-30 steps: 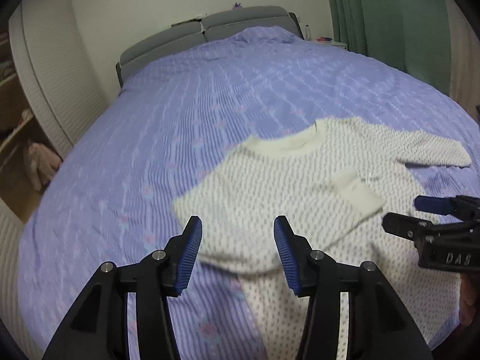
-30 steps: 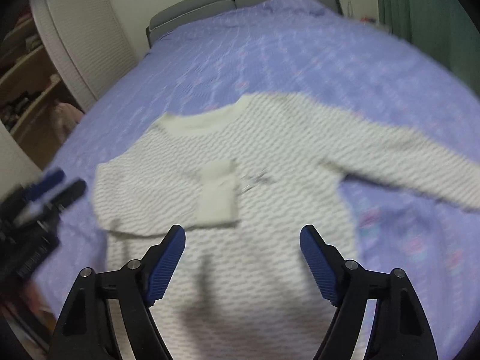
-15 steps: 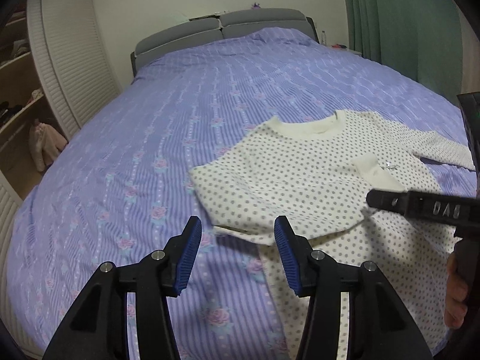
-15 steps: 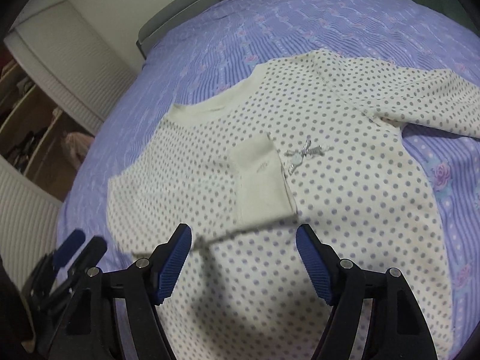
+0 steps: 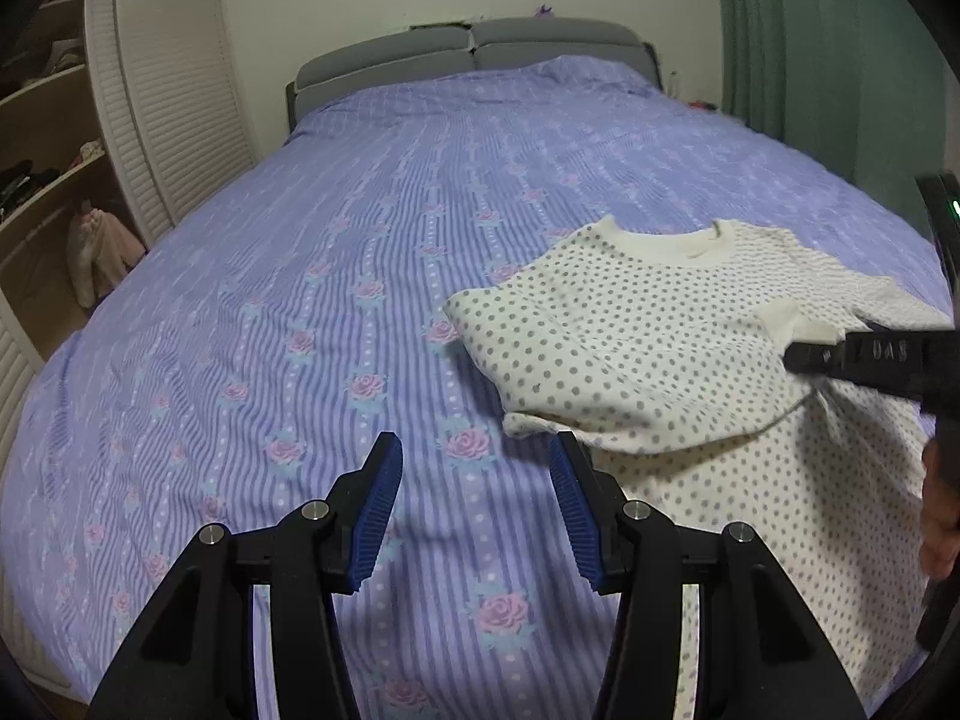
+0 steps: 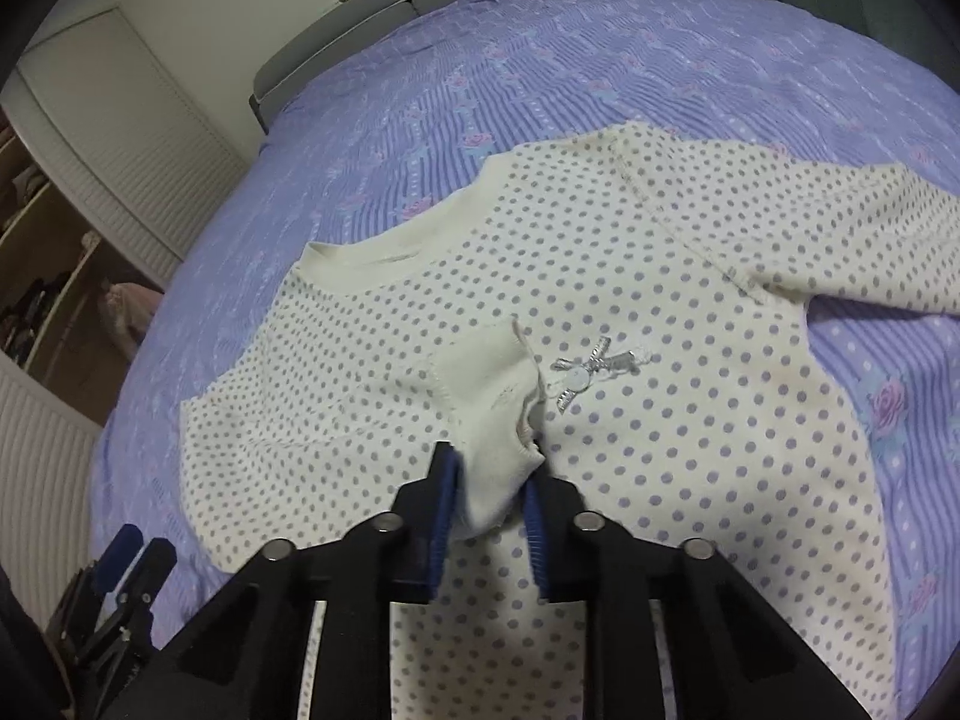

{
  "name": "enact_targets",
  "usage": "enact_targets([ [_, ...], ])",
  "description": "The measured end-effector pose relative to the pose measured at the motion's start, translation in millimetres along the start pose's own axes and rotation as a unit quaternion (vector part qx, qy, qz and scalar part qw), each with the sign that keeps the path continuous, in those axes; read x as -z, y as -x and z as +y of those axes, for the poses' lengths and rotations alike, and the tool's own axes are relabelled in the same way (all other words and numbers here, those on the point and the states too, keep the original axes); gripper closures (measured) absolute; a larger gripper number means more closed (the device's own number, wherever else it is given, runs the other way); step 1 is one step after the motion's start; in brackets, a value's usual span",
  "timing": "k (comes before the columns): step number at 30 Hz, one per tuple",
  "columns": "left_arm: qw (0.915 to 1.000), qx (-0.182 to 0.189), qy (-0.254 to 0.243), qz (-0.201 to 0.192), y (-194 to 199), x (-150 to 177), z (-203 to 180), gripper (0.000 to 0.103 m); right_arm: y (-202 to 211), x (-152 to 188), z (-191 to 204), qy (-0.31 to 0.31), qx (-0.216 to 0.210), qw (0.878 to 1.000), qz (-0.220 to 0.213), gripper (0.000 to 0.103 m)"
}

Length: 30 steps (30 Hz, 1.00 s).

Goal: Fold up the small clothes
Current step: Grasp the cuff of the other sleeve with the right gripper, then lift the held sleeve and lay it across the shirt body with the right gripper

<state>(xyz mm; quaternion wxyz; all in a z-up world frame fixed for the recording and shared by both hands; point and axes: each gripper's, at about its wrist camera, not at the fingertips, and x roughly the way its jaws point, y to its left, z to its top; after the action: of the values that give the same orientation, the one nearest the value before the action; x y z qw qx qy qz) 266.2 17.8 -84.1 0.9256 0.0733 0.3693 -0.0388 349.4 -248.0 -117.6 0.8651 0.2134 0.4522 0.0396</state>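
Observation:
A cream sweater with grey dots (image 6: 690, 438) lies flat on the purple bedspread (image 5: 360, 252), neck toward the headboard. One sleeve is folded across the chest, and its plain cuff (image 6: 492, 420) ends beside a small silver bow (image 6: 591, 369). My right gripper (image 6: 489, 480) is closing its jaws, and the blue pads pinch that cuff between them. From the left wrist view it (image 5: 864, 354) reaches in over the sweater (image 5: 630, 348). My left gripper (image 5: 477, 480) hangs open over bare bedspread, just left of the sweater's folded edge, with nothing between its pads.
The other sleeve (image 6: 870, 240) stretches out to the right. A grey headboard (image 5: 474, 48) closes the far end of the bed. A white louvred door (image 5: 168, 108) and open shelves (image 5: 36, 180) stand on the left, a green curtain (image 5: 810, 60) on the right. A hand (image 5: 939, 516) holds the right gripper.
The right gripper has dropped onto the folded sleeve's cuff and its jaws have closed from wide apart onto it. The left gripper has drifted left, off the sweater, still open.

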Motion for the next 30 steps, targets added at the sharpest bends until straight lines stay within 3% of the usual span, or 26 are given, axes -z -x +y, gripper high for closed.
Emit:
enact_targets([
  [5, 0.9993, 0.026, -0.014, -0.021, 3, 7, -15, 0.049, 28, -14, 19, 0.035, 0.024, 0.998, -0.049, 0.090],
  [9, 0.9990, 0.041, -0.014, -0.010, -6, 7, -31, 0.049, 51, -40, 23, 0.033, 0.019, 0.996, -0.084, 0.091],
  [12, 0.9990, 0.039, -0.013, -0.015, -9, 6, -40, 0.049, 69, -62, 19, 0.041, 0.049, 0.990, -0.124, 0.091],
  [16, 0.9987, 0.048, -0.009, -0.013, -15, -3, -51, 0.049, 89, -83, -4, 0.039, 0.070, 0.986, -0.147, 0.091],
  [24, 0.9975, 0.045, -0.055, -0.002, -35, -11, -83, 0.049, 75, -100, -33, 0.043, 0.091, 0.988, -0.118, 0.091],
  [30, 0.9983, 0.039, -0.042, 0.006, -38, -14, -78, 0.049, 57, -81, -59, 0.035, 0.088, 0.992, -0.086, 0.091],
])
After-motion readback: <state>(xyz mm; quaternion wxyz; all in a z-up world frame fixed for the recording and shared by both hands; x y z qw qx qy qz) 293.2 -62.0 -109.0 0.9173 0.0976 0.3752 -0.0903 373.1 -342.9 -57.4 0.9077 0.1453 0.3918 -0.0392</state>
